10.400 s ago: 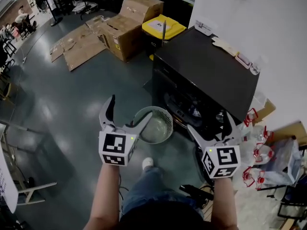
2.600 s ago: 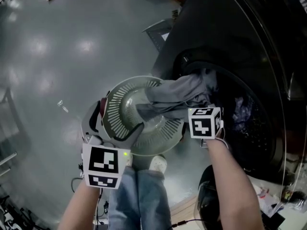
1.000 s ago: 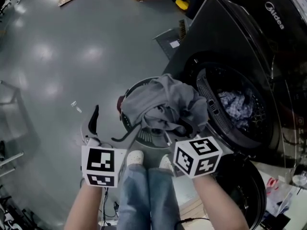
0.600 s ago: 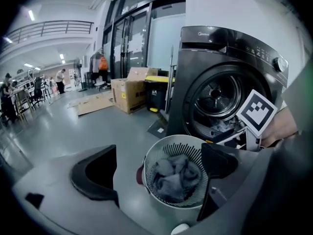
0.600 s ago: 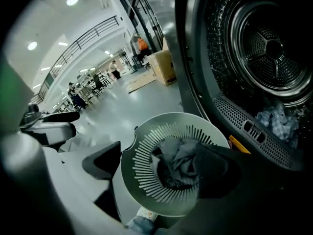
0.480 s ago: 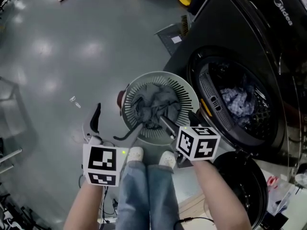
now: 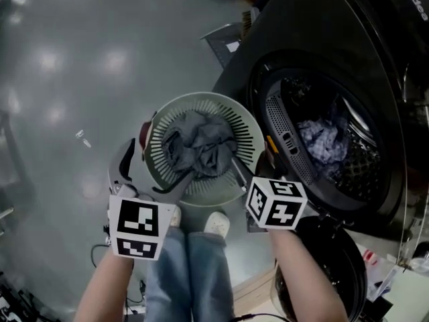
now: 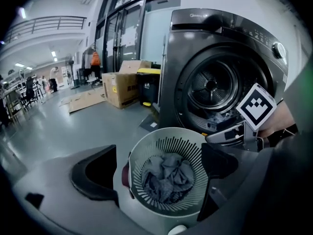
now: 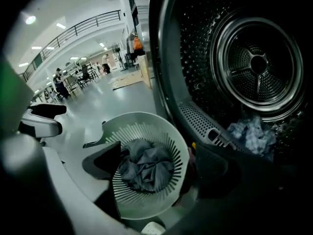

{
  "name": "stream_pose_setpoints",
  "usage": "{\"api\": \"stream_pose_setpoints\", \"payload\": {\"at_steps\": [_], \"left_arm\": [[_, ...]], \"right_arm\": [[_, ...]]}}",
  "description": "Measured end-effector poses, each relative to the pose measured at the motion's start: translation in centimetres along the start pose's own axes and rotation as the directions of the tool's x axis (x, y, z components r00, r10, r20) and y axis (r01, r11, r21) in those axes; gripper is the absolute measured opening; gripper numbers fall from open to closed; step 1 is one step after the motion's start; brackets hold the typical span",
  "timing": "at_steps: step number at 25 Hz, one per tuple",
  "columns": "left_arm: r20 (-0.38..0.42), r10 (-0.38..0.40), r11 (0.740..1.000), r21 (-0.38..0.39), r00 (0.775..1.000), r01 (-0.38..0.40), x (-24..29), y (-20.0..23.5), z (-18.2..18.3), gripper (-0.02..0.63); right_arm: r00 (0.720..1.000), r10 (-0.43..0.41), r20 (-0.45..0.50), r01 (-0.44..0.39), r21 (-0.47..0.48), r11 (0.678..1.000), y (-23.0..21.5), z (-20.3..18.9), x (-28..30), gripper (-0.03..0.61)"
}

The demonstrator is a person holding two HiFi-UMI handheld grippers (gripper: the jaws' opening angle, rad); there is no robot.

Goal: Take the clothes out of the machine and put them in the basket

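A pale slotted basket [image 7: 249,127] stands on the floor in front of the dark washing machine [image 7: 335,39]. A crumpled grey garment [image 7: 198,146] lies loose inside it. My right gripper [image 7: 251,163] hangs over the basket's right rim, open, with nothing between its jaws. In the right gripper view the grey garment [image 9: 144,168] lies below the open right gripper [image 9: 156,168]. My left gripper [image 7: 151,173] is open and empty at the basket's near left edge. Its own view looks down on the basket [image 8: 146,146]. A blue-white cloth [image 7: 320,139] still lies in the drum.
The machine's round door [image 7: 322,280] hangs open at lower right. The person's shoes [image 7: 216,223] stand just behind the basket. Cardboard boxes [image 8: 122,84] and a yellow-lidded bin [image 8: 146,77] stand farther off on the grey floor. A small dark red object [image 7: 145,133] sits against the basket's left side.
The right gripper held the grey garment above the basket, then opened; the garment now lies in the basket. Both grippers have sunk lower toward the basket.
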State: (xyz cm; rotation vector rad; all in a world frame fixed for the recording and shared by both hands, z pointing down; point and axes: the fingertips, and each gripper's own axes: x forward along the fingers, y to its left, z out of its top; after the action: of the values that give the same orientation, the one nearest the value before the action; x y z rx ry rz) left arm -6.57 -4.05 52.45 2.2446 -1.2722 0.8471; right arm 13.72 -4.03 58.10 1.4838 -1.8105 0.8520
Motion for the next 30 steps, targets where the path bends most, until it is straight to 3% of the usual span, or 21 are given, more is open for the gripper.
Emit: {"api": "stream_pose_setpoints", "payload": {"at_steps": [5,10,16,20,25,30], "left_arm": [[-0.009,-0.037,0.999,0.023,0.999,0.038,3.1,-2.5,0.4,0.545],[-0.015,-0.082,0.996,-0.029,0.997,0.081,6.6,-6.0,0.6,0.543],[-0.041,-0.127,0.982,-0.143,0.991,0.120,10.1,-9.5,1.9,0.535],[-0.034,-0.151,0.976,-0.163,0.988,0.143,10.9,-11.0,2.8,0.517],[-0.017,-0.186,0.964,-0.194,0.982,0.179,10.8,-11.5,2.2,0.509],[-0.023,-0.216,0.956,-0.208,0.976,0.207,11.2,-12.2,1.3,0.509]], "right_arm": [[0.987,-0.159,0.032,0.161,-0.044,0.986,-6.2,0.6,0.0,0.457],[0.963,-0.268,0.011,0.268,-0.056,0.962,-11.7,0.6,-0.2,0.457],[0.900,-0.436,-0.011,0.434,-0.077,0.898,-17.6,0.7,-1.1,0.457],[0.849,-0.527,-0.035,0.521,-0.106,0.847,-22.1,1.2,-1.2,0.457],[0.796,-0.595,-0.112,0.573,-0.180,0.799,-26.4,0.7,0.4,0.457],[0.767,-0.605,-0.211,0.565,-0.225,0.794,-28.7,0.0,3.0,0.457]]}}
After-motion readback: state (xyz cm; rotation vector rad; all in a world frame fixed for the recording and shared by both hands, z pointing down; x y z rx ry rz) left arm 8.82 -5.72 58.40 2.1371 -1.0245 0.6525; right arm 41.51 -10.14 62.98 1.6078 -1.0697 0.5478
